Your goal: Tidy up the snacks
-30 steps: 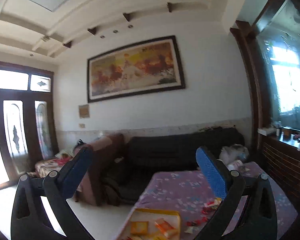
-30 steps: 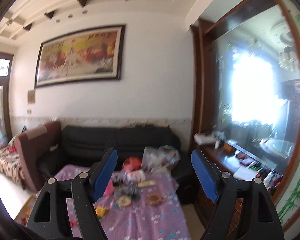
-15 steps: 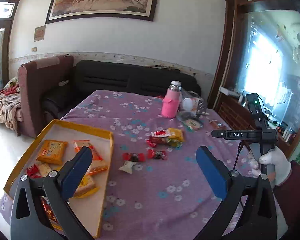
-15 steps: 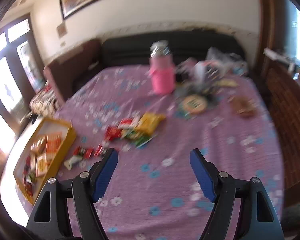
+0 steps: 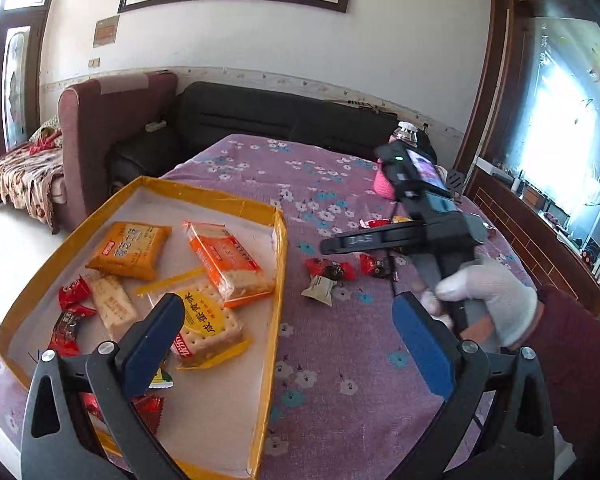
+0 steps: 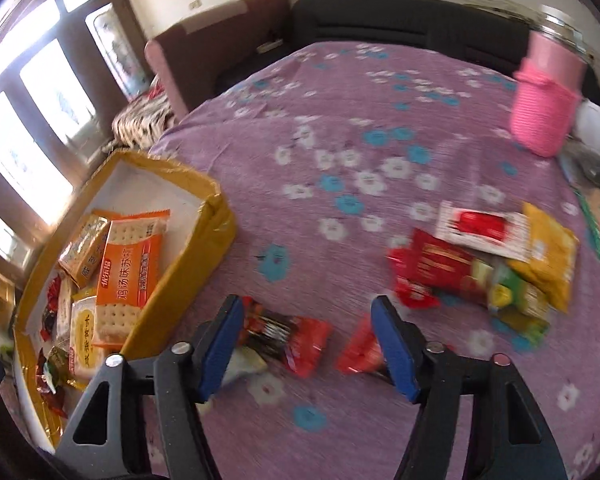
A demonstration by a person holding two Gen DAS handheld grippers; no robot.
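Two candies (image 6: 300, 338), seemingly clear of box (image 6: 188, 280)

Purple tablecloth (image 6: 340, 128) with white and blue flowers; yellow box (image 5: 278, 264), white inside, holding orange cracker packets (image 5: 226, 258); red candies (image 6: 296, 340); pink bottle sleeve (image 6: 544, 116).

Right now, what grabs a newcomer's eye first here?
The yellow-rimmed box at the table's left edge, holding orange cracker packs and red candies. Then loose red candies on the purple floral tablecloth, right in front of the open right gripper. A pink bottle stands at the far side.
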